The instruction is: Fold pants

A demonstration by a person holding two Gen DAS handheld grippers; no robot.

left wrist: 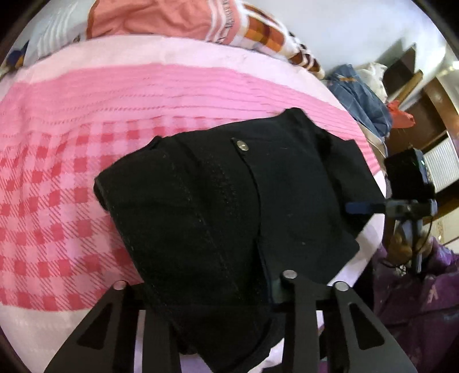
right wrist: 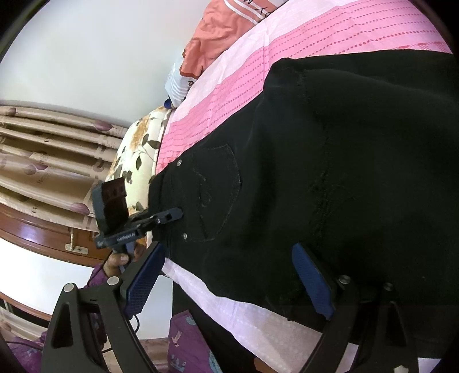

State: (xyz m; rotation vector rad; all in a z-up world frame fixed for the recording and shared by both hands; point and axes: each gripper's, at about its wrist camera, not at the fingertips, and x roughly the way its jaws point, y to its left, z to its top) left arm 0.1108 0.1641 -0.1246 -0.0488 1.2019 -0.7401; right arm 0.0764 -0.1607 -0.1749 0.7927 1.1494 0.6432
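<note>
The bed (left wrist: 86, 94), spread with a pink checked sheet, filled the middle of both views. Black pants (left wrist: 229, 200) lay folded on it at frame center, and an orange blanket (left wrist: 149, 20) lay bunched along the top edge.

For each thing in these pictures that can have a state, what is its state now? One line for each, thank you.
Pants: black, folded, lying flat on the bed.
Bedsheet: pink, spread smooth under the pants.
Left gripper: fingers shut on the pants' edge.
Right gripper: fingers open, one above the pants, one beyond their edge.
Orange cloth: crumpled at the head of the bed.
</note>
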